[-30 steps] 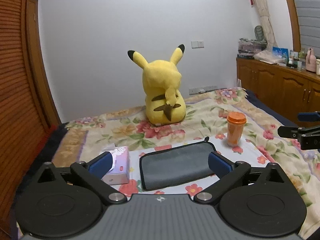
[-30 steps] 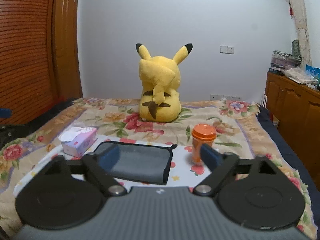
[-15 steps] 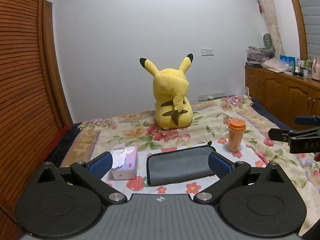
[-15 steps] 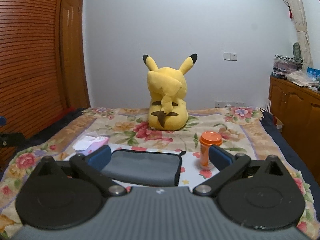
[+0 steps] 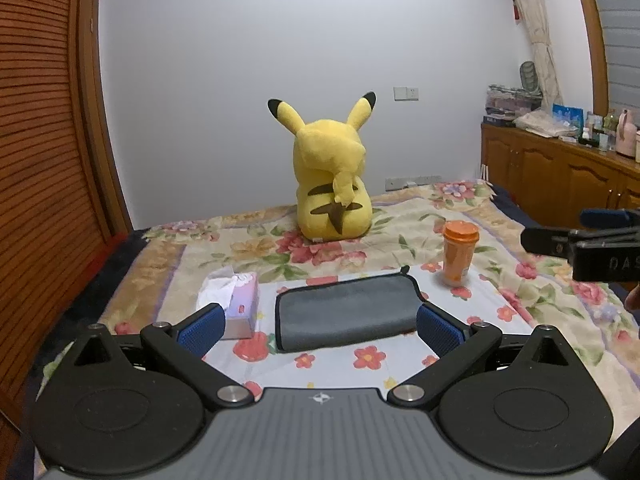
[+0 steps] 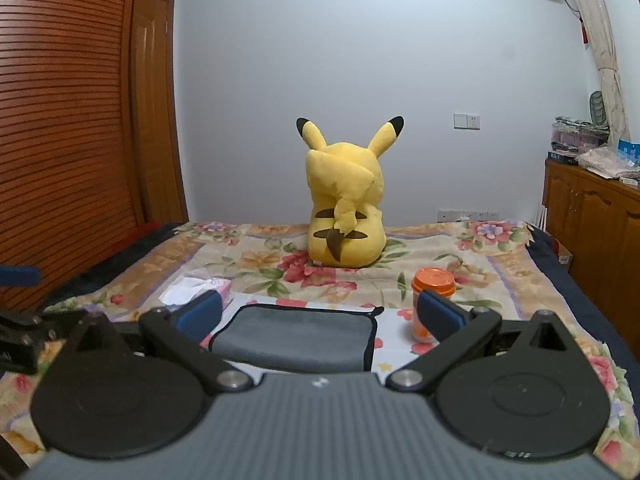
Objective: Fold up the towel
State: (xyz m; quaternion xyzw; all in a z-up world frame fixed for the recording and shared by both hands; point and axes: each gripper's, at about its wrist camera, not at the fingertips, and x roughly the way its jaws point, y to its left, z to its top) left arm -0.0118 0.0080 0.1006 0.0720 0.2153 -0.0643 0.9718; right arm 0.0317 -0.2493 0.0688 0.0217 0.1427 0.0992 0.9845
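A grey towel [image 5: 347, 312] with dark edging lies folded into a flat rectangle on the floral bedspread [image 5: 400, 236]. It also shows in the right wrist view [image 6: 296, 338]. My left gripper [image 5: 318, 330] is open and empty, held above the bed on the near side of the towel. My right gripper [image 6: 318, 318] is open and empty, also back from the towel and above it. The right gripper's side shows at the right edge of the left wrist view [image 5: 580, 240].
A yellow plush toy [image 5: 332, 184] sits at the far side of the bed. A tissue box [image 5: 236, 300] lies left of the towel, an orange cup [image 5: 458, 252] stands to its right. A wooden wardrobe [image 5: 44, 160] is on the left, a wooden cabinet [image 5: 560, 176] on the right.
Both grippers have pulled back and risen from the towel, so it looks smaller and farther. The towel stays folded and still. Both grippers stay open.
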